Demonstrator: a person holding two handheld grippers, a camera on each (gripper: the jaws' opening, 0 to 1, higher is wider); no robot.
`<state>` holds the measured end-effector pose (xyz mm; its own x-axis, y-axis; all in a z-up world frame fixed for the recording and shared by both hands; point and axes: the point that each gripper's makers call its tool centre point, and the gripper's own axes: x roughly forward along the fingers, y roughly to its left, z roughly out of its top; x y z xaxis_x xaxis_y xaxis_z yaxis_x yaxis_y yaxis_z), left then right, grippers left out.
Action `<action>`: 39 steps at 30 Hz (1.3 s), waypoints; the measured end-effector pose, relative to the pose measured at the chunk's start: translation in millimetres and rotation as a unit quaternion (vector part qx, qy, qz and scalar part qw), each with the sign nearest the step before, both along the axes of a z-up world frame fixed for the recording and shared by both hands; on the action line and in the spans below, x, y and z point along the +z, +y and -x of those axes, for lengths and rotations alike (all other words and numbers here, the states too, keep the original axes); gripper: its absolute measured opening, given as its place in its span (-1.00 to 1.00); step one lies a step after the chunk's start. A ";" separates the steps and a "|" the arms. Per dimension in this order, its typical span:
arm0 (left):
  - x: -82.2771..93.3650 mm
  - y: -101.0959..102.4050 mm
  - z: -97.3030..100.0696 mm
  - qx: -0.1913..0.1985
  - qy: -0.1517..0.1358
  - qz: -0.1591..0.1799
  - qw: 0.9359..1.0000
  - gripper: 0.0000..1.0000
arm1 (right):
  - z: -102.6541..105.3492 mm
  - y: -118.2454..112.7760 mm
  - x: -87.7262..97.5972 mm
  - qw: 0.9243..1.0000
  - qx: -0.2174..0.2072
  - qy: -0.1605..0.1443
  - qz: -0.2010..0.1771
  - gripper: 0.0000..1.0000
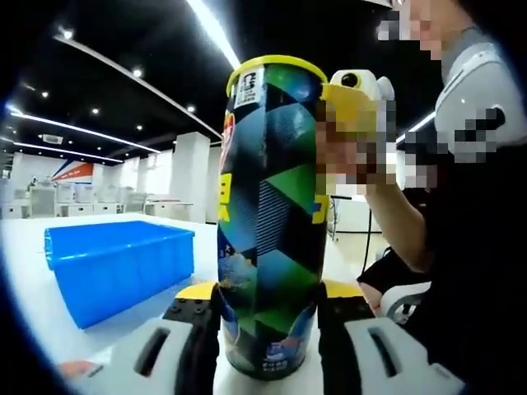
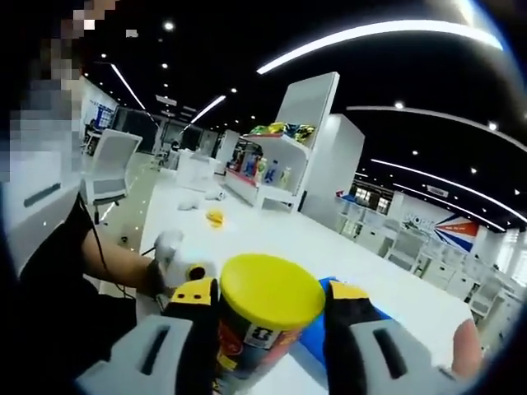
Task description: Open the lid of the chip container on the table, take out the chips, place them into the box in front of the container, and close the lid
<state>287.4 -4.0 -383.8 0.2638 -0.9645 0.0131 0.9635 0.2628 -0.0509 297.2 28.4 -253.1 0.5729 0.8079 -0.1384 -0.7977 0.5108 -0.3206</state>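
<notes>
- White tabletop [image 1: 33, 271] in a bright showroom carries the blue box [image 1: 115, 267], near the container
- Chip container [image 1: 270, 222] stands upright; left gripper [image 1: 268, 329] jaws clamp its base; likely a light, crushable tube, so hold low
- Right gripper [image 2: 262, 329] jaws flank the yellow lid [image 2: 270, 288]; contact unclear; probably a slippery rim

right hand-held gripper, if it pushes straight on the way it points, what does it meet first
The yellow lid of the chip container. It already sits between the right hand-held gripper jaws, so going on likely presses into the can's top; whether the jaws touch it is unclear.
</notes>
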 end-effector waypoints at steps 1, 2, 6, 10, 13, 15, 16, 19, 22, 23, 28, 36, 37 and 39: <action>-0.2 0.0 0.0 0.001 0.000 0.000 1.000 -0.07 | 0.2 0.1 -0.4 1.000 -0.002 0.003 -0.001 -0.08; -0.3 0.0 0.1 0.001 -0.001 -0.001 1.000 -0.07 | 0.1 -0.1 -0.7 1.000 -0.004 0.005 -0.002 -0.09; -0.6 0.0 0.5 0.002 -0.005 -0.004 1.000 -0.08 | -0.3 -0.6 -0.7 1.000 -0.013 0.021 -0.012 -0.12; -0.9 0.0 0.9 0.002 -0.007 -0.005 1.000 -0.08 | 0.3 -1.1 0.7 0.999 -0.013 0.034 -0.037 -0.14; -0.9 0.1 1.2 0.003 -0.008 -0.006 1.000 -0.08 | 0.8 -0.8 1.3 0.998 -0.015 0.040 -0.054 -0.15; -1.0 0.1 1.2 0.003 -0.009 -0.007 1.000 -0.08 | 0.7 -0.4 2.0 0.997 -0.016 0.042 -0.064 -0.15; -1.0 0.1 1.4 0.004 -0.009 -0.007 1.000 -0.08 | 1.1 -0.1 2.6 0.996 -0.016 0.044 -0.073 -0.15; -1.0 0.5 1.6 0.005 -0.009 -0.007 1.000 -0.08 | 0.8 -0.2 3.3 0.994 -0.016 0.053 -0.093 -0.16; -1.1 1.1 1.9 0.005 -0.009 -0.007 1.000 -0.08 | 1.4 0.2 4.2 0.992 -0.016 0.056 -0.111 -0.17; -1.1 1.1 2.0 0.005 -0.009 -0.007 1.000 -0.08 | 1.2 -0.2 4.2 0.992 -0.016 0.058 -0.113 -0.17; -1.1 1.1 1.6 0.006 -0.010 -0.008 1.000 -0.08 | 1.3 -1.0 4.6 0.990 -0.015 0.058 -0.126 -0.17; -0.8 1.5 0.9 0.007 -0.006 -0.008 1.000 -0.08 | 0.0 -0.4 6.0 0.986 -0.016 0.065 -0.153 -0.15; -0.8 1.5 1.1 0.008 -0.007 -0.009 1.000 -0.08 | -0.1 -0.4 6.2 0.986 -0.015 0.067 -0.155 -0.15; -0.9 1.5 1.1 0.008 -0.008 -0.009 1.000 -0.08 | 0.3 -0.1 6.9 0.984 -0.014 0.074 -0.162 -0.15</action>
